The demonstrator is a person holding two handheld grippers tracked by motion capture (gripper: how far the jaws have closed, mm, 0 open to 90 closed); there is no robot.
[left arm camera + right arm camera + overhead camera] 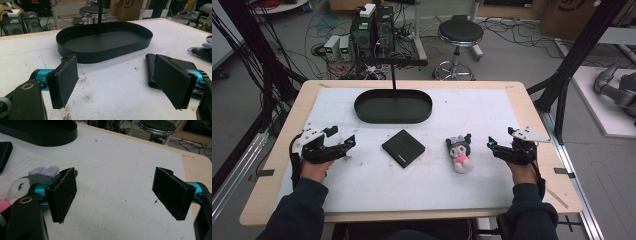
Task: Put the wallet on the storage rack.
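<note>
Overhead scene: I am holding my left gripper [343,145] at the left of the tabletop [362,195], its jaws released with nothing between them, pointing toward the black wallet [403,148] lying flat near the middle. My right gripper [492,145] is resting at the right, jaws likewise spread wide and empty, just beside the plush toy [459,152] to its left. The black oval tray [393,106] is sitting at the far middle, well apart from both.
</note>
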